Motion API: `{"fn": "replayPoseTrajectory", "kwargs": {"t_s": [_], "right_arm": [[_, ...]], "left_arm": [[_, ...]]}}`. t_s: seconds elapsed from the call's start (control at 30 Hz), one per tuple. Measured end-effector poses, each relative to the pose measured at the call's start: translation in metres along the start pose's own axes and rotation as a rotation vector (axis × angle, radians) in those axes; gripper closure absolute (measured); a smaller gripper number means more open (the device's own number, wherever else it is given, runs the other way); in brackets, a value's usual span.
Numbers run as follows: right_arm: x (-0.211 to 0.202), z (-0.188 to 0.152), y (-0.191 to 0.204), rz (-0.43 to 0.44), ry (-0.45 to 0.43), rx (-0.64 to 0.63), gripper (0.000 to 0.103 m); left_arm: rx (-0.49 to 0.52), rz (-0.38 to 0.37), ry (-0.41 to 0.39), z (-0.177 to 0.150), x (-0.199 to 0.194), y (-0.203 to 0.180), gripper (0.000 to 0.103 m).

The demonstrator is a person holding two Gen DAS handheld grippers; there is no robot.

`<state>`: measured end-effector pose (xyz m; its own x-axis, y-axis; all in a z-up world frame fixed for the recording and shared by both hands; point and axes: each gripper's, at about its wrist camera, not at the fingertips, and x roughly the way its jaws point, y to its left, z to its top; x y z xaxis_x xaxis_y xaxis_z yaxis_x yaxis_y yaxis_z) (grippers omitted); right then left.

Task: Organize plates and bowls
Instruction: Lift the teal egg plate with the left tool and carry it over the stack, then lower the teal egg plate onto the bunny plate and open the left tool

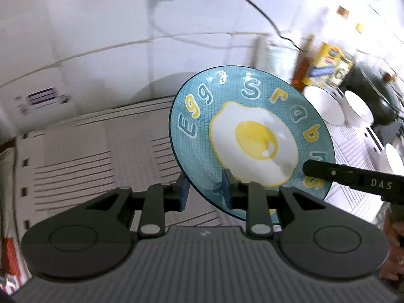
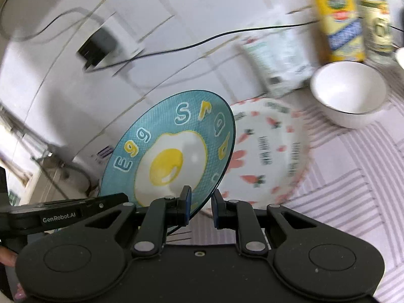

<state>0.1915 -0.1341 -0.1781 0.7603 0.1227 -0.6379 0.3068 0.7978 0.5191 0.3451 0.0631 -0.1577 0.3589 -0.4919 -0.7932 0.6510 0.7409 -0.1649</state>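
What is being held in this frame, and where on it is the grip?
The blue egg plate, tilted off the table. Both hand-held grippers pinch its near rim: the left hand-held gripper and, further along the rim, the right hand-held gripper.

Place: home kitchen
Walls: white tiles (image 2: 192, 5)
Worktop: striped cloth (image 2: 353, 166), white ceramic bowl (image 2: 349, 89), yellow food carton (image 2: 338, 25) beyond the hand-held gripper
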Motion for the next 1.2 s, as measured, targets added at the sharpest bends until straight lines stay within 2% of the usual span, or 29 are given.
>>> {"fn": "replayPoseTrajectory", "kwargs": {"t_s": [0.3, 0.63, 0.73, 0.83, 0.93, 1.13, 1.2], "right_arm": [[-0.016, -0.008, -0.034, -0.083, -0.019, 0.087, 0.082], [0.012, 0.007, -0.054, -0.108, 0.032, 0.145, 0.082], [0.019, 0.013, -0.048, -0.146, 0.066, 0.121, 0.082], [0.022, 0.019, -0.029, -0.229, 0.109, 0.015, 0.08], [0.025, 0.023, -0.03, -0.248, 0.118, 0.046, 0.08], [0.031, 0.035, -0.015, -0.337, 0.135, -0.022, 0.077], [0.034, 0.033, -0.011, -0.36, 0.148, -0.049, 0.073]], "left_arm": [[0.048, -0.054, 0.068, 0.01, 0.028, -0.032, 0.078], [-0.015, -0.039, 0.192, 0.03, 0.065, -0.027, 0.077], [-0.037, -0.037, 0.236, 0.033, 0.073, -0.027, 0.077], [-0.041, -0.037, 0.264, 0.033, 0.077, -0.028, 0.077], [-0.043, -0.025, 0.281, 0.033, 0.078, -0.03, 0.077], [-0.056, -0.005, 0.301, 0.035, 0.082, -0.036, 0.076], [-0.062, 0.009, 0.31, 0.037, 0.083, -0.037, 0.075]]}}
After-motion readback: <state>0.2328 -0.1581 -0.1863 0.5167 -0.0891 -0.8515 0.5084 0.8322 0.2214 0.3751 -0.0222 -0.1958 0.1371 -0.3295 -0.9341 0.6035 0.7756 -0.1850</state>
